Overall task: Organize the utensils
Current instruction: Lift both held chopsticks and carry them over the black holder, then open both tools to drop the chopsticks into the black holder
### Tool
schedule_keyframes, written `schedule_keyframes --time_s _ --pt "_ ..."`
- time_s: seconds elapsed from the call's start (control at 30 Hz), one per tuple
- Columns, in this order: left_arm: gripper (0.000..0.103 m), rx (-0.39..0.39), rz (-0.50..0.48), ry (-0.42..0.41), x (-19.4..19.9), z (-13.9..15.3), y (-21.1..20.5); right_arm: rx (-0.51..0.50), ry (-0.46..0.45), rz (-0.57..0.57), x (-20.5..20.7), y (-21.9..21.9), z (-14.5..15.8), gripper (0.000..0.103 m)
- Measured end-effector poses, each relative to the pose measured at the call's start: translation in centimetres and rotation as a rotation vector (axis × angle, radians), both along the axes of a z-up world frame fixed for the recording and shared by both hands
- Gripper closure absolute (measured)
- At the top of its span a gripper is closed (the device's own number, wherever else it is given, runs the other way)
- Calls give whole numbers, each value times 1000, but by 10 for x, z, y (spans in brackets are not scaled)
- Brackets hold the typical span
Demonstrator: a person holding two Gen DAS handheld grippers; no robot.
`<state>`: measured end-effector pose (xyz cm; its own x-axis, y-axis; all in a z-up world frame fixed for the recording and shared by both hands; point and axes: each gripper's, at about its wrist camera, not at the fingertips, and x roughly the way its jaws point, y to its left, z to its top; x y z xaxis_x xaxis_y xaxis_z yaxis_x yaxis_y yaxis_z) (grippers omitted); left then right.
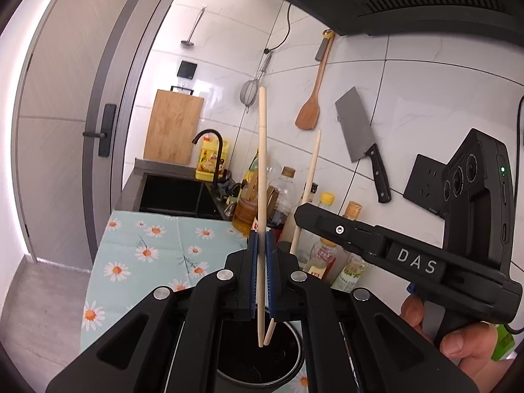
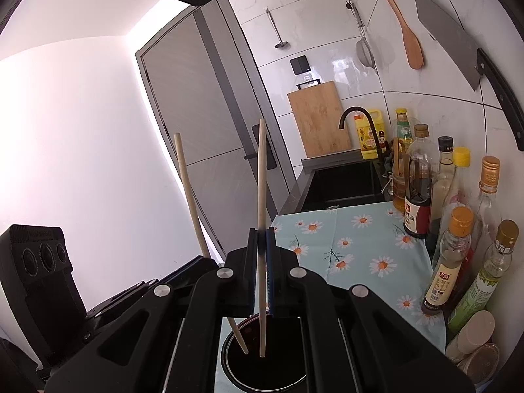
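Left wrist view: left tongs (image 1: 261, 255) clamped on an upright chopstick (image 1: 262, 177), its lower end over a dark round holder (image 1: 288, 370) on the daisy-print bench (image 1: 144, 245). Right tongs (image 2: 261, 255) likewise grip a second chopstick (image 2: 261, 216) above the holder. Far end: black sink (image 1: 170, 193), cutting board (image 1: 172, 127), grey door (image 1: 55, 124); right: bottles (image 2: 458, 252), cleaver (image 1: 357, 127) on white tiles.

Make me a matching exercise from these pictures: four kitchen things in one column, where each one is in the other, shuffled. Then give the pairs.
Things:
1. pale wooden chopstick
2. steel cleaver with black handle
3. bamboo cutting board
4. dark round pot

Places:
A. leaning on the wall behind the sink
B. hanging on the tiled wall
C. on the daisy-print cloth, under the grippers
D. clamped upright in the left gripper

Pairs: 1-D, 2-B, 3-A, 4-C
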<state>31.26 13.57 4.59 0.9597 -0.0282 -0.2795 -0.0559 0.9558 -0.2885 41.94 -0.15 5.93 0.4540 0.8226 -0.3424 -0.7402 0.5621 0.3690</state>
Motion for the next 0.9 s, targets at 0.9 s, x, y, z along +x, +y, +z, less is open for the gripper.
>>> schedule_keyframes --time_s 0.9 --pt "69 -16 54 86 -37 -30 -2 4 69 -22 -22 -27 -19 66"
